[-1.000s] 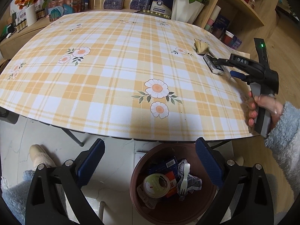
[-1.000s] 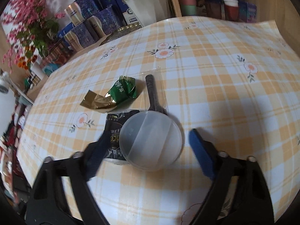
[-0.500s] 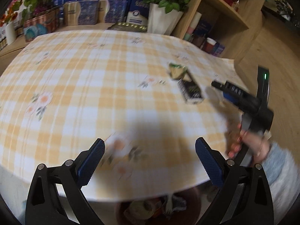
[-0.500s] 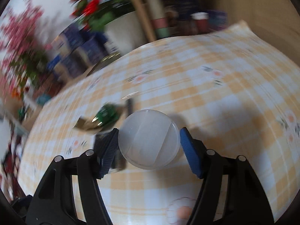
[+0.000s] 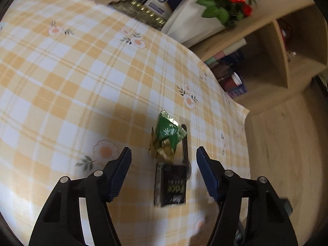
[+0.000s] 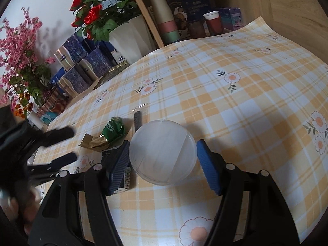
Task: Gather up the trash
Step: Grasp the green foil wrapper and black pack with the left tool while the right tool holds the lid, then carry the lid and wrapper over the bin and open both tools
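Print on the black packet (image 5: 171, 184) was unreadable. Left gripper (image 5: 163, 172) jaws were closing, nothing clamped; green wrapper (image 5: 169, 138) at 12 o'clock. Only the right view showed right gripper (image 6: 163, 160) clamped on clear lid (image 6: 163, 151).

Both cameras ride on hand-held grippers and look forward and downward along the jaws at the table (image 5: 86, 78), close above it. The left view is blurred; ahead of its jaws lie the wrapper (image 5: 169, 137) and, probably, a dark packet (image 5: 172, 184). The right view shares the wrapper (image 6: 113, 129), left of its jaws.
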Motion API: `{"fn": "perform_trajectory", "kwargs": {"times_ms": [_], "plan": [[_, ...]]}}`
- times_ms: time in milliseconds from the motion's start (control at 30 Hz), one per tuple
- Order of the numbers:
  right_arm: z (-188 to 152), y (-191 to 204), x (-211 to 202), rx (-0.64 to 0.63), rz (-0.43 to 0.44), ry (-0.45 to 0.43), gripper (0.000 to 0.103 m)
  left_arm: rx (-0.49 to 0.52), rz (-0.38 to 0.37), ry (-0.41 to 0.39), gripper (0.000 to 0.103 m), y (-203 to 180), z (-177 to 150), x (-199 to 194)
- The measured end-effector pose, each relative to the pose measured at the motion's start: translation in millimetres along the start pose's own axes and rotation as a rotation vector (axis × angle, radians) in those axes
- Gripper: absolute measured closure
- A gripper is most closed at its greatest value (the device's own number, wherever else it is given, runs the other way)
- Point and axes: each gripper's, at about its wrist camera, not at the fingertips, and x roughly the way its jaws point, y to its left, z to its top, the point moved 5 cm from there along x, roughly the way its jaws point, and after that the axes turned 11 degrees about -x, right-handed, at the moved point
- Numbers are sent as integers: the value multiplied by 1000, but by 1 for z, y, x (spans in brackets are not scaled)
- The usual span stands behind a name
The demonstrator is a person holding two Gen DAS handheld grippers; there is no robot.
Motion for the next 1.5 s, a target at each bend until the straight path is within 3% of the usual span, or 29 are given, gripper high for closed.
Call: {"fn": "perform_trajectory", "kwargs": {"times_ms": [100,200,233,400,667,900,1033,1233,1500], "plan": [[0,-1,2,8,7,8,36,-31,21,24,51,1,2,18],[0,-1,4,12,21,17,36,-44,32,39,68,6,1,29],[0,0,4,10,23,19,36,-37,41,46,81,7,2,32],[0,1,6,0,29,25,36,45,49,6,81,5,-1,17],[-2,-2,5,14,15,35,36,166,53,-89,81,9,-3,-56],[1,9,-11,-27,-11,30,36,293,114,-163,81,24,-32,-134],[-4,21,-39,-57,7,10,36,315,101,-179,81,36,-56,-171],[-32,44,-92,-138,41,7,36,364,97,-180,81,50,-100,-207],[-102,71,-149,-242,92,63,36,431,79,-143,81,67,-170,-234]]}}
